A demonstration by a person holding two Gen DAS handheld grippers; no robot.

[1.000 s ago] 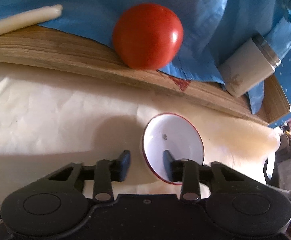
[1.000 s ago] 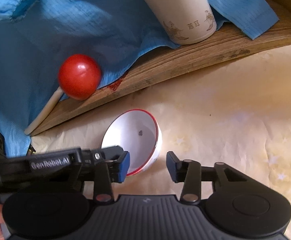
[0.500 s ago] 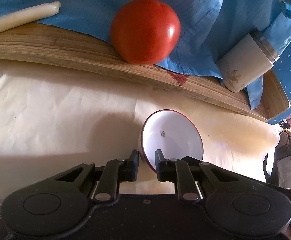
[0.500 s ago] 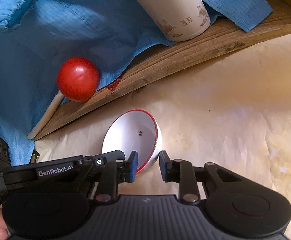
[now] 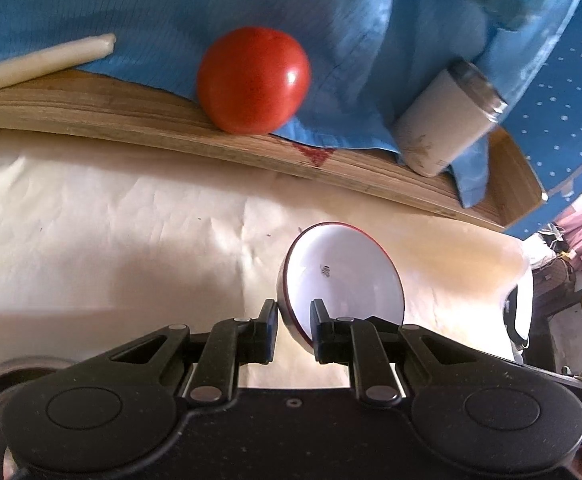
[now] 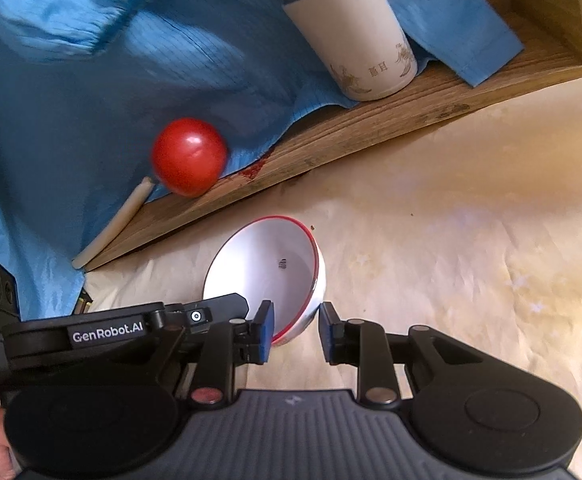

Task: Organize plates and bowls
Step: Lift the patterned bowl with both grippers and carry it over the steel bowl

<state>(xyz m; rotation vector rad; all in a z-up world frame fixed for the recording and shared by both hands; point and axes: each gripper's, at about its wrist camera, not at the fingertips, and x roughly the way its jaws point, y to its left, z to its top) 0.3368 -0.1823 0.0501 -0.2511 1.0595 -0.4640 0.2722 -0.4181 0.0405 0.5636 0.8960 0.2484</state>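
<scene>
Bowl gripped by both claws above the worktop

The white red-rimmed bowl [image 5: 343,276] is held tilted, its rim pinched by the left claw [image 5: 294,332] and the right claw [image 6: 294,330], near the wooden tray [image 6: 371,136] carrying a tomato [image 5: 253,80].

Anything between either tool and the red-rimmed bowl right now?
No. Both tools are already on the bowl: the left tool and the right tool each straddle its rim wall, one finger inside, one outside. The tomato and tumbler sit behind on the wooden board, clear of both grips.
</scene>
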